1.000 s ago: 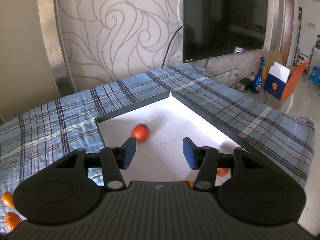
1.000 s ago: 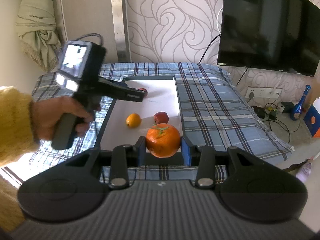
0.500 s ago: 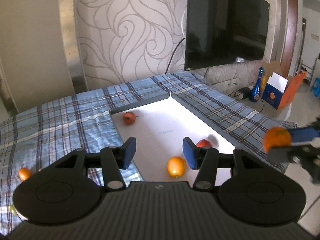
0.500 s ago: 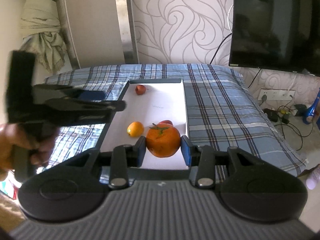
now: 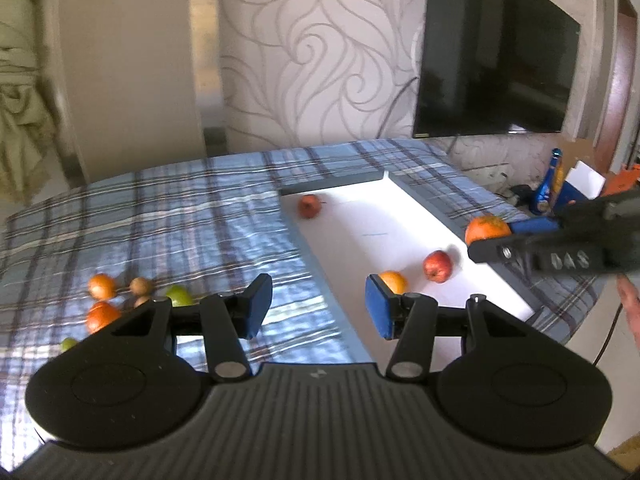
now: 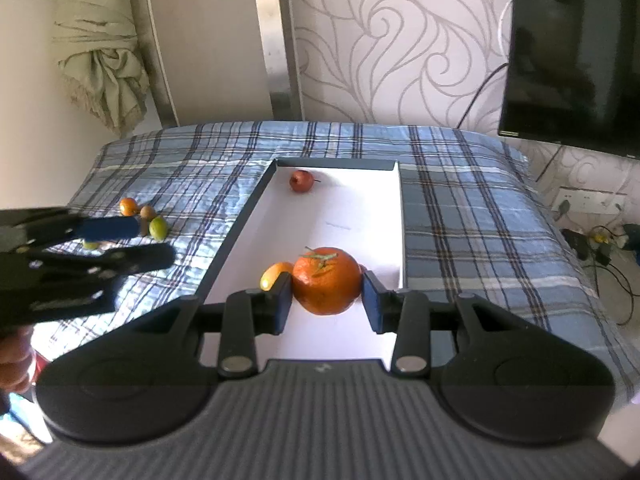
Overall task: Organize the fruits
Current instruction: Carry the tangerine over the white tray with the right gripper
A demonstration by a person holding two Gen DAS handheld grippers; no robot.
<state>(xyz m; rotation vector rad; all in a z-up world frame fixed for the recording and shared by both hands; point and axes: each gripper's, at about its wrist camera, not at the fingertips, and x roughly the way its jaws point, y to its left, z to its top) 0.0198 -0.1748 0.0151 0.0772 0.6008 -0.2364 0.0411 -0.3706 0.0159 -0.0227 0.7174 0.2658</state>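
An orange (image 6: 326, 280) is clamped between the pads of the right gripper (image 6: 326, 300), above the near end of the white tray (image 6: 340, 216). The left gripper (image 5: 318, 304) is held with jaws apart and nothing between them, over the plaid cloth (image 5: 180, 220), where loose fruit (image 5: 102, 286), somewhat blurred, is clustered.

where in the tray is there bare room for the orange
Free: the white tray floor between the far red fruit and the near end. Crowded: the near end, where a small orange fruit and red apple lie.
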